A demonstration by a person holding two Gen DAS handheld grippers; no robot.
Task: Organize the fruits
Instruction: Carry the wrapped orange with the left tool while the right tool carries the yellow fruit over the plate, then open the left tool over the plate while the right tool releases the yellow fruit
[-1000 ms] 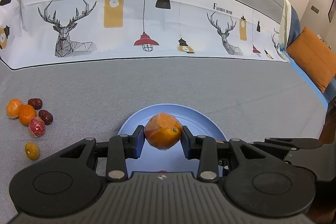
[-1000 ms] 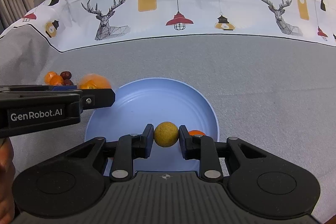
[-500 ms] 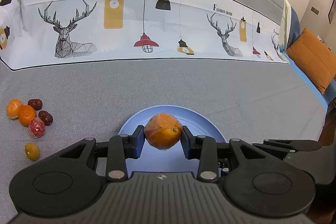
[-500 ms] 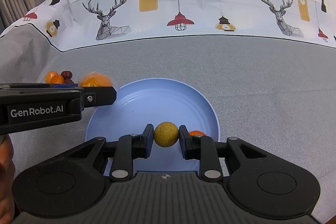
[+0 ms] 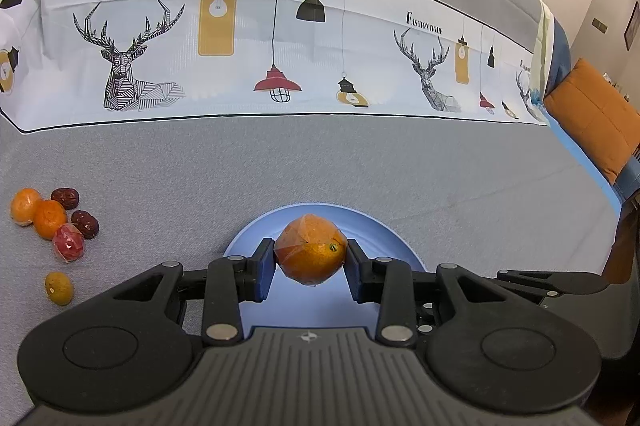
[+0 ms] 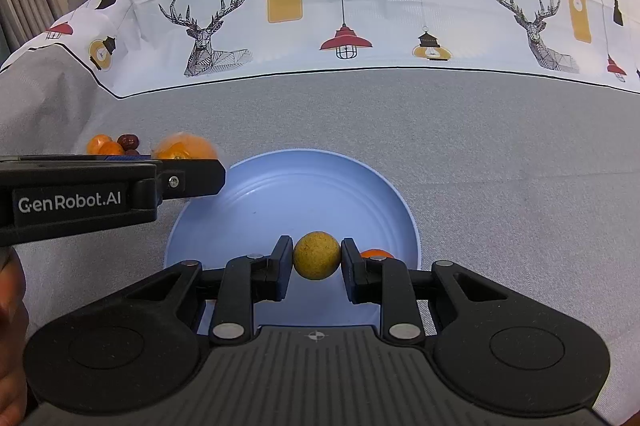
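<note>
My left gripper [image 5: 311, 260] is shut on a wrapped orange [image 5: 310, 250] and holds it above the near left edge of a blue plate [image 5: 384, 238]. My right gripper [image 6: 316, 258] is shut on a small round yellow fruit [image 6: 317, 255] above the near part of the blue plate [image 6: 288, 194]. An orange fruit [image 6: 376, 253] lies on the plate behind my right finger. In the right wrist view the left gripper [image 6: 180, 182] comes in from the left with its orange [image 6: 185, 146].
Loose fruit lies on the grey cloth to the left: two oranges [image 5: 38, 212], two dark red dates [image 5: 76, 210], a red wrapped fruit [image 5: 68, 243] and a small yellow fruit [image 5: 59, 288]. An orange cushion [image 5: 592, 122] is at far right. A printed white band crosses the cloth behind.
The left gripper has drifted slightly back with the orange, so less of the plate shows behind it. The right gripper has stayed nearly still.
</note>
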